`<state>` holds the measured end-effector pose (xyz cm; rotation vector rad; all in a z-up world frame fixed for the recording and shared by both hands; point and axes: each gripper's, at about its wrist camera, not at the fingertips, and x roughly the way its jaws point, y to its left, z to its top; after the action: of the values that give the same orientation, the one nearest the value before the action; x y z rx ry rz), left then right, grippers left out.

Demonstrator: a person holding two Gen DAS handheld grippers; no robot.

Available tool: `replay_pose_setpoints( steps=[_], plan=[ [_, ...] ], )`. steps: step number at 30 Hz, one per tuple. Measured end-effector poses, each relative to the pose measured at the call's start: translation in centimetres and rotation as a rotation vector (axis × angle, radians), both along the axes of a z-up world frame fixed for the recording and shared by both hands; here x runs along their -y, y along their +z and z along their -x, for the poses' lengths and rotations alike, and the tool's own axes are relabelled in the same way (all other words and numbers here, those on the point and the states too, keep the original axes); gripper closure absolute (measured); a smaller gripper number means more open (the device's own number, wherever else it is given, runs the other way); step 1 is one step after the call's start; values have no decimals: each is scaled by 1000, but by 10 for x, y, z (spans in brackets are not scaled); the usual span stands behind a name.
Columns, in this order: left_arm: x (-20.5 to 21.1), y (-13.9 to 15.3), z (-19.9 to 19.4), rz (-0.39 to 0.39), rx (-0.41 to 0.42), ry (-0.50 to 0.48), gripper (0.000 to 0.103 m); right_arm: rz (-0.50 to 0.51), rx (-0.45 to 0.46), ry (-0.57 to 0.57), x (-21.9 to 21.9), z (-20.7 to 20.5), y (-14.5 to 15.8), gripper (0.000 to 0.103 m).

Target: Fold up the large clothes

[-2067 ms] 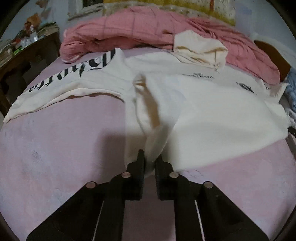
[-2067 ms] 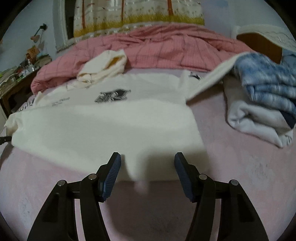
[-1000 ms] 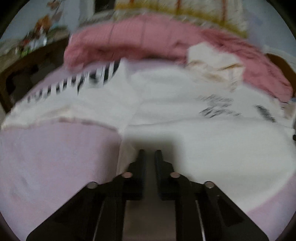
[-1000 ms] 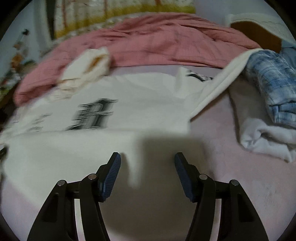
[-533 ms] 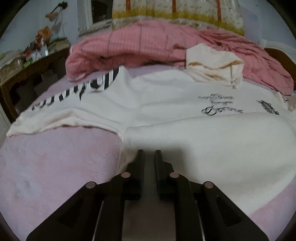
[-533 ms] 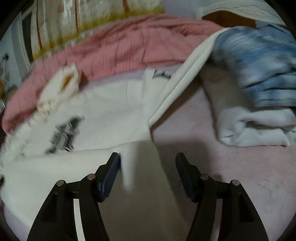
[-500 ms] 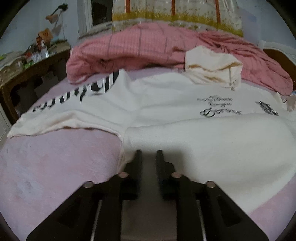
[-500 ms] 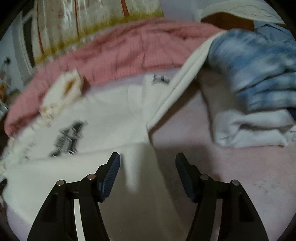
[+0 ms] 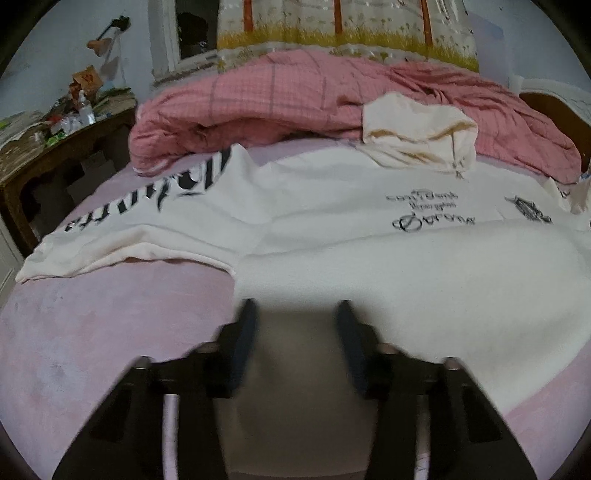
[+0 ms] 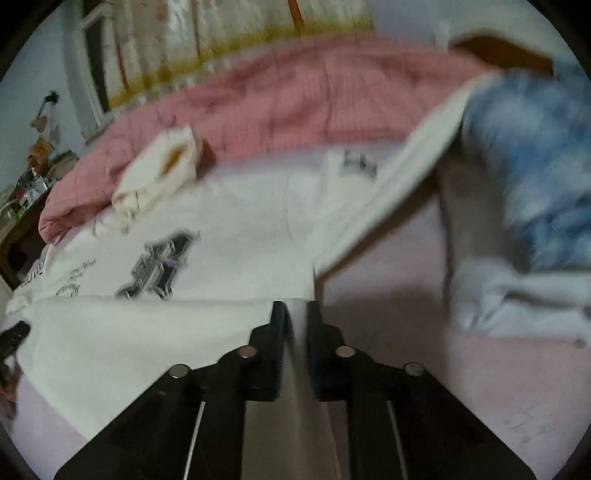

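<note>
We see a bed (image 9: 110, 332) under a pink sheet, with a rumpled pink quilt (image 9: 295, 96) heaped across its far side. Behind that hangs a pale curtain (image 9: 343, 22) with orange stripes and a yellow band (its print is too small to read). At far left a dark wooden table (image 9: 55, 147) carries clutter. The wall (image 9: 48, 48) is pale blue-grey, and the light is dim.

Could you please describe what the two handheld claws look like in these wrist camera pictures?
Both are matte black, built from angular, wedge-shaped arms that fan out toward the camera. The left claw shows dark blue pads on the inner faces of its fingers, though it is blurred. The right claw carries round silver pins at its joints and thin pale strips along its arms. No cables, hands or sleeves are visible.
</note>
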<state>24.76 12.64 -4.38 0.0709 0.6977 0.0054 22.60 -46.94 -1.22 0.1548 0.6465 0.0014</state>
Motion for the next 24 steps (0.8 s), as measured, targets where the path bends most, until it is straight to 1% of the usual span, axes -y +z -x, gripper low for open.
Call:
replay_pose_setpoints(
  steps=[1, 2, 3, 5, 6, 7, 8, 9, 10, 11, 12, 14, 15, 17, 18, 20, 21, 22, 24],
  plan=[
    [-3, 3, 3, 14, 19, 3, 79, 29, 78, 0, -6, 11, 10, 93],
    [-6, 5, 5, 28, 36, 13, 79, 64, 162, 3, -13, 24, 23, 93],
    [-9, 6, 6, 34, 44, 29, 79, 83, 204, 5, -19, 31, 32, 93],
    [-14, 6, 5, 56, 38, 40, 79, 101, 241, -2, -26, 37, 42, 93],
    [-15, 3, 2, 60, 19, 44, 79, 113, 225, -11, -26, 31, 40, 93],
    [-14, -1, -4, 48, -17, 58, 81, 133, 175, -37, -23, 20, 32, 93],
    [-13, -5, -9, 36, -46, 64, 81, 136, 73, -61, -16, 1, 13, 93],
    [-11, -8, -12, 25, -66, 64, 81, 106, -36, -82, -7, -15, -11, 93],
    [-9, -8, -13, 12, -71, 65, 81, 69, -115, -99, 2, -27, -28, 93],
    [-7, -9, -12, -3, -69, 66, 81, 18, -135, -100, 9, -31, -31, 93],
    [-5, -9, -12, -14, -71, 65, 82, -15, -95, -122, 16, -25, -24, 92],
    [-5, -9, -12, -19, -71, 63, 82, 7, -64, -179, 18, -17, -19, 90],
    [-7, -9, -11, -10, -69, 60, 82, 3, -69, -191, 19, -16, -19, 89],
    [-12, -7, -8, 26, -55, 50, 80, -17, -46, -196, 22, -11, -16, 89],
    [-13, -6, -7, 38, -46, 47, 80, -7, -24, -201, 20, -6, -11, 87],
    [-13, -1, -2, 45, -17, 39, 76, 36, 24, -189, 12, 5, 0, 68],
    [-10, 2, 0, 40, -1, 33, 75, 65, 50, -182, 11, 11, 7, 48],
    [-8, 6, 4, 31, 23, 25, 73, 111, 103, -172, -3, 21, 16, 33],
    [-4, 14, 11, 15, 72, 13, 72, 169, 179, -148, -20, 39, 30, 24]
  ],
)
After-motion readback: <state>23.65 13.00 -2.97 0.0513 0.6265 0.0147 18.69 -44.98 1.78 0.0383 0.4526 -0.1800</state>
